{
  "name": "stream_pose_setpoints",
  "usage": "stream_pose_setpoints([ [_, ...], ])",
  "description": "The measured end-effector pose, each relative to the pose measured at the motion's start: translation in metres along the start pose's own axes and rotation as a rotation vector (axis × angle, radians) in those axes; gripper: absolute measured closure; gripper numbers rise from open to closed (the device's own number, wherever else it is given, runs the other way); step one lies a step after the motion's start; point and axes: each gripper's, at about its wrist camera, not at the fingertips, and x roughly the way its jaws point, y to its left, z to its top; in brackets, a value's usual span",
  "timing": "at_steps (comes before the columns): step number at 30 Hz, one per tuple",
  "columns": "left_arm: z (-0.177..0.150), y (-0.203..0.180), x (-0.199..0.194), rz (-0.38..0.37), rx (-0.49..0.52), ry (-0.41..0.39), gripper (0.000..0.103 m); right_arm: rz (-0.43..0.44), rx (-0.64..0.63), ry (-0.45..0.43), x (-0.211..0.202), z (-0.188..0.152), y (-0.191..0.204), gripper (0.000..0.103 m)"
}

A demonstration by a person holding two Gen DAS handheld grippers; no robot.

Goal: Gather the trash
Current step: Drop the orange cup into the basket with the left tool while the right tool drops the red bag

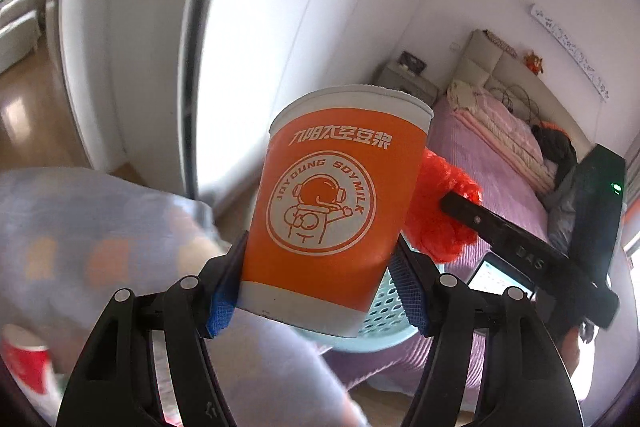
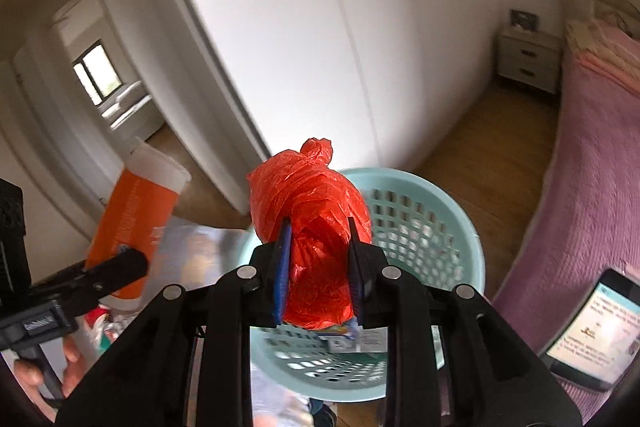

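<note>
Orange cup (image 1: 324, 211) clamped between left jaws, red bag (image 2: 312, 227) between right jaws

Both handheld grippers are black plastic linkages with round silver pivot pins and blue ribbed pads lining their fingers (image 1: 404, 291). The right gripper (image 2: 318, 259) has a green light on its body. The left gripper (image 1: 316, 283) has a small white arrow near its base.
</note>
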Motion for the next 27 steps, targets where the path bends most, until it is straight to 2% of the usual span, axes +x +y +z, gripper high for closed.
stream_pose_setpoints([
  [3, -0.002, 0.000, 0.031, 0.001, -0.027, 0.037, 0.039, -0.042, 0.015, 0.014, 0.005, -0.005, -0.015, 0.081],
  [10, -0.006, -0.004, 0.083, 0.026, -0.043, 0.103, 0.038, -0.066, 0.041, 0.040, 0.017, -0.010, -0.034, 0.081],
  [16, -0.003, 0.001, 0.096, 0.004, -0.089, 0.131, 0.035, -0.065, 0.035, 0.053, 0.022, -0.009, -0.028, 0.081],
  [20, -0.006, 0.003, 0.083, -0.005, -0.089, 0.115, 0.035, -0.061, 0.038, 0.061, 0.028, -0.009, -0.024, 0.078],
  [22, -0.006, 0.003, 0.073, -0.012, -0.086, 0.100, 0.035, -0.057, 0.039, 0.064, 0.030, -0.011, -0.021, 0.076],
  [24, -0.006, 0.004, 0.061, -0.008, -0.086, 0.085, 0.035, -0.055, 0.041, 0.069, 0.032, -0.012, -0.020, 0.067],
  [25, -0.005, 0.003, 0.054, -0.012, -0.087, 0.075, 0.035, -0.057, 0.044, 0.065, 0.031, -0.013, -0.018, 0.055],
  [26, -0.005, 0.005, 0.047, -0.013, -0.089, 0.064, 0.035, -0.062, 0.045, 0.052, 0.028, -0.013, -0.017, 0.049],
  [27, -0.005, 0.005, 0.040, -0.013, -0.091, 0.054, 0.035, -0.065, 0.041, 0.044, 0.027, -0.014, -0.016, 0.049],
])
